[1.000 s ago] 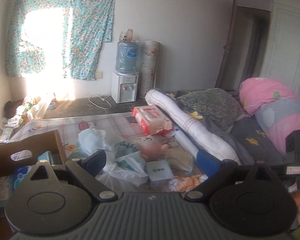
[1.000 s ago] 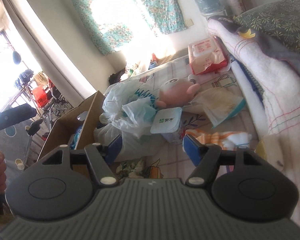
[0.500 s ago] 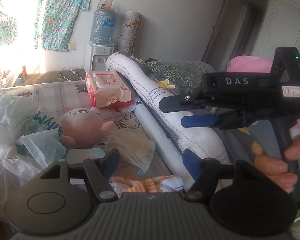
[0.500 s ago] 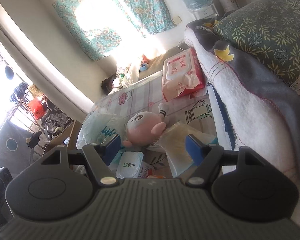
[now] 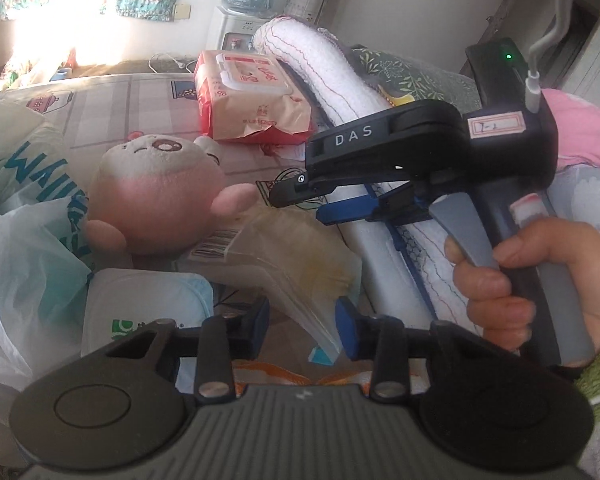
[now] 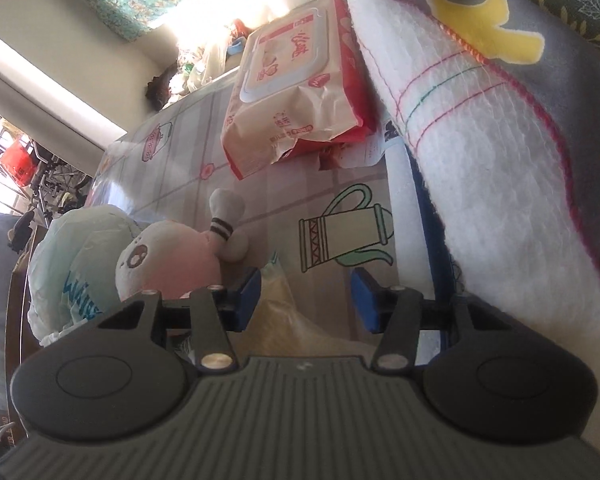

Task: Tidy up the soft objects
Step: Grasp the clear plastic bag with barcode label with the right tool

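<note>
A pink and white plush toy (image 5: 156, 196) lies on the patterned mat, also in the right wrist view (image 6: 168, 264). A clear bag with yellowish contents (image 5: 296, 256) lies beside it and shows low in the right wrist view (image 6: 288, 312). My left gripper (image 5: 302, 326) is open and empty, just above the clear bag. My right gripper (image 6: 304, 298) is open and empty, over the bag's tip and close right of the plush; its body shows in the left wrist view (image 5: 400, 160). A wet-wipe pack (image 5: 252, 100) lies further back, also in the right wrist view (image 6: 296, 92).
A rolled white towel (image 6: 480, 152) and grey blanket (image 6: 560, 92) run along the right. Plastic bags (image 5: 28, 216) lie at the left with a white lidded tub (image 5: 144, 308). A striped orange cloth (image 5: 284, 376) lies under my left gripper. A water dispenser (image 5: 236, 12) stands at the wall.
Both grippers have moved forward and lower toward the plush toy and the clear bag. My right gripper now sits close beside the plush. Both stay open.
</note>
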The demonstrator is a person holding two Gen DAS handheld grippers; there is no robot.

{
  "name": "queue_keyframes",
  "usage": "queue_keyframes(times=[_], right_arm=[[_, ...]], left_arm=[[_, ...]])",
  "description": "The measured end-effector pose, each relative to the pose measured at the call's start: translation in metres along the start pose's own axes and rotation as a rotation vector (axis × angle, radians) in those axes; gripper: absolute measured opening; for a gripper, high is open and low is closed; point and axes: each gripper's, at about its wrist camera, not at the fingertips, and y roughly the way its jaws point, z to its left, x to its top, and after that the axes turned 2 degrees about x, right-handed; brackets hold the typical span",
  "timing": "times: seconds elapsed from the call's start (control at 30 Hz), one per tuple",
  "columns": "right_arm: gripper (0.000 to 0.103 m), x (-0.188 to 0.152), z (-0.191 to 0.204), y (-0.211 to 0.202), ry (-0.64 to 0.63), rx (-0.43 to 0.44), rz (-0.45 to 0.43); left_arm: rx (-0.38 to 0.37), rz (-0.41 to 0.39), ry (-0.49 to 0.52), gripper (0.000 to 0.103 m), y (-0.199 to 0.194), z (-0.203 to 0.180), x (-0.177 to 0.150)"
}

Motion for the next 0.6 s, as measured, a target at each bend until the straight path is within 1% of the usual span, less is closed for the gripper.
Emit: queue_keyframes(times=[0.03,0.07,0.1,0.17,0.23,0.27,0.33,0.37,0.4,0.43,0.47,0.5,0.6], right_arm=[[0.051,0.001,-0.003,0.006,0.004,0.007,0.007],[0.055,0.001,-0.003,0.006,-0.003,0.020,0.010],[0.056,0.001,-0.002,0.007,-0.008,0.035,0.019],[0.056,-0.001,-0.001,0.007,-0.008,0.057,0.048],[0.054,-0.006,0.001,0.006,-0.028,0.065,0.067],[0.051,-0.009,0.002,0.005,-0.035,0.066,0.072],[0.039,-0.015,0.003,0.003,-0.049,0.054,0.076],[0.029,-0.018,0.004,0.001,-0.057,0.035,0.069],[0.024,-0.021,0.003,-0.002,-0.058,0.028,0.059],[0.022,-0.023,0.001,-0.005,-0.049,0.028,0.048],[0.015,-0.025,0.001,-0.010,-0.040,0.032,0.038],[0.011,-0.027,0.000,-0.015,-0.032,0.040,0.027],[0.008,-0.033,0.008,-0.035,-0.053,0.045,-0.007]], left_arm=[[0.003,-0.007,0.010,0.034,0.001,-0.001,0.000],[0.011,-0.010,0.019,0.034,0.002,-0.003,0.000],[0.017,-0.009,0.027,0.035,0.003,-0.005,0.001],[0.027,-0.006,0.039,0.035,0.006,-0.009,0.002],[0.045,-0.003,0.055,0.035,0.007,-0.014,0.002],[0.054,-0.001,0.064,0.035,0.009,-0.016,0.002],[0.081,-0.004,0.070,0.028,0.009,-0.020,0.000],[0.092,-0.011,0.071,0.021,0.010,-0.021,0.000],[0.092,-0.018,0.070,0.015,0.009,-0.020,0.000],[0.081,-0.022,0.060,0.014,0.009,-0.018,0.000],[0.073,-0.026,0.050,0.011,0.007,-0.016,0.000],[0.060,-0.034,0.034,0.010,0.003,-0.014,0.000],[0.026,-0.065,0.011,0.009,-0.012,-0.012,0.000]])
